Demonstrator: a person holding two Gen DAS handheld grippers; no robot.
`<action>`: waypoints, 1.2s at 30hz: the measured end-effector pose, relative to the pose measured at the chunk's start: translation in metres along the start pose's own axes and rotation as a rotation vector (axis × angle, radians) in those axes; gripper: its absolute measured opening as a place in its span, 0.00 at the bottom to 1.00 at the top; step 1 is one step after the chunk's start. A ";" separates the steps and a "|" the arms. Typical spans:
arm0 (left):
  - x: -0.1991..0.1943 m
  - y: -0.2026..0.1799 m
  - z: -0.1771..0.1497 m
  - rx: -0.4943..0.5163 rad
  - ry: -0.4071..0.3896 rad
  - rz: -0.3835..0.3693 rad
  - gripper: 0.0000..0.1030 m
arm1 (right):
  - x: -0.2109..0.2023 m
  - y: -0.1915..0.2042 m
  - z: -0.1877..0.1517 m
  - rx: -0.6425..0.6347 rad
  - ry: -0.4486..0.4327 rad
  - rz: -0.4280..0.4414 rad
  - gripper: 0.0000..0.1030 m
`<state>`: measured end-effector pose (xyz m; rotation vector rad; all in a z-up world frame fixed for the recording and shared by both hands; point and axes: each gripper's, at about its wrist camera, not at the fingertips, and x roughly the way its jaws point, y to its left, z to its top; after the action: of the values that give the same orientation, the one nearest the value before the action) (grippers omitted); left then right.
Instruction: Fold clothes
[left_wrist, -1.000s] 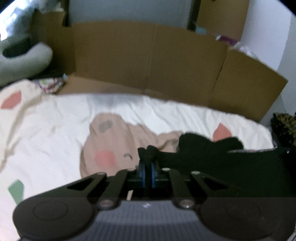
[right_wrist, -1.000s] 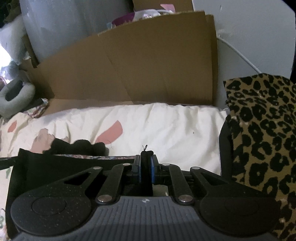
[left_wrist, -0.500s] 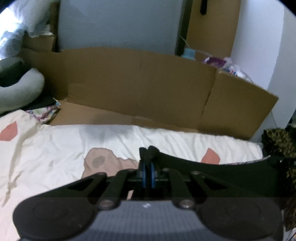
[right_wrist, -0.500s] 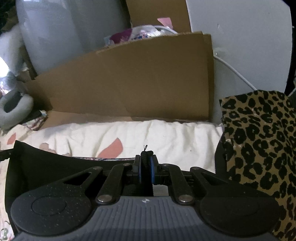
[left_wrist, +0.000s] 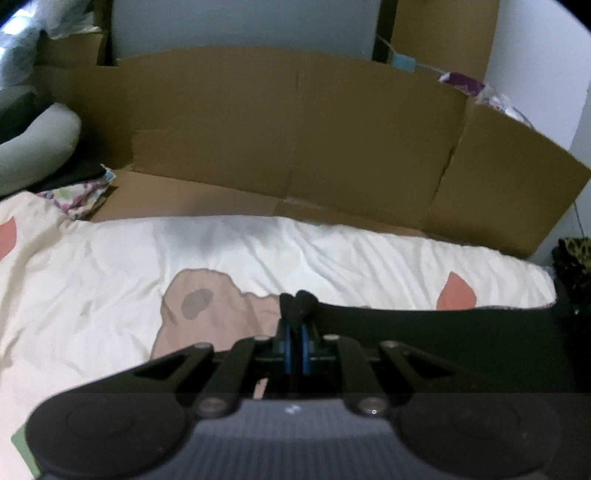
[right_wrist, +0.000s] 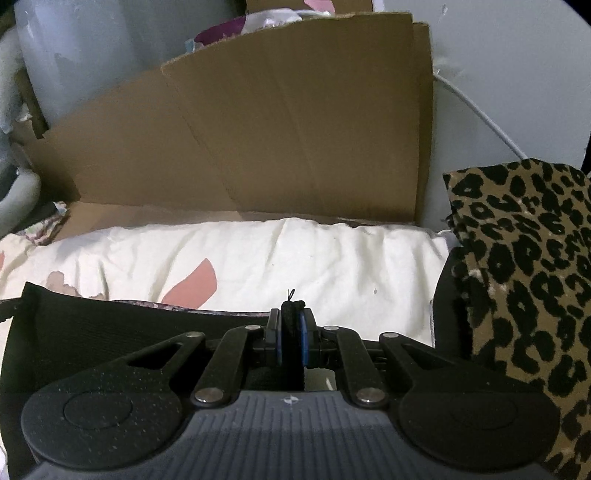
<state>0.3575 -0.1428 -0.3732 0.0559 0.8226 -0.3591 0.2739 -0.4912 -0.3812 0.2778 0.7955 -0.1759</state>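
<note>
A black garment (left_wrist: 443, 332) is stretched between both grippers just above a white printed bedsheet (left_wrist: 258, 251). My left gripper (left_wrist: 294, 325) is shut on a bunched corner of it, and the cloth's top edge runs taut to the right. In the right wrist view my right gripper (right_wrist: 291, 325) is shut on the other corner, with the black garment (right_wrist: 92, 332) spreading away to the left. The lower part of the garment is hidden under the gripper bodies.
A low cardboard wall (left_wrist: 295, 140) stands along the far side of the bed. A leopard-print cloth (right_wrist: 524, 266) hangs at the right. A grey curved pillow (left_wrist: 33, 144) lies at the far left. A white cable (right_wrist: 487, 122) runs down the wall.
Both grippers have carried the black garment forward toward the cardboard wall. The loose black lump seen on the sheet a second ago has been covered, and the top edge is now straight.
</note>
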 end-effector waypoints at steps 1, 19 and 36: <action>0.003 0.000 0.001 0.001 0.006 -0.001 0.06 | 0.003 0.000 0.001 0.002 0.008 -0.003 0.08; 0.035 0.023 -0.004 -0.036 0.124 0.025 0.24 | 0.037 -0.008 -0.003 0.006 0.105 -0.020 0.26; -0.063 0.035 -0.022 -0.039 0.089 -0.019 0.23 | -0.042 0.015 -0.012 0.002 0.022 0.116 0.27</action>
<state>0.3147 -0.0872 -0.3453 0.0275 0.9181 -0.3598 0.2407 -0.4715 -0.3557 0.3274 0.7990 -0.0643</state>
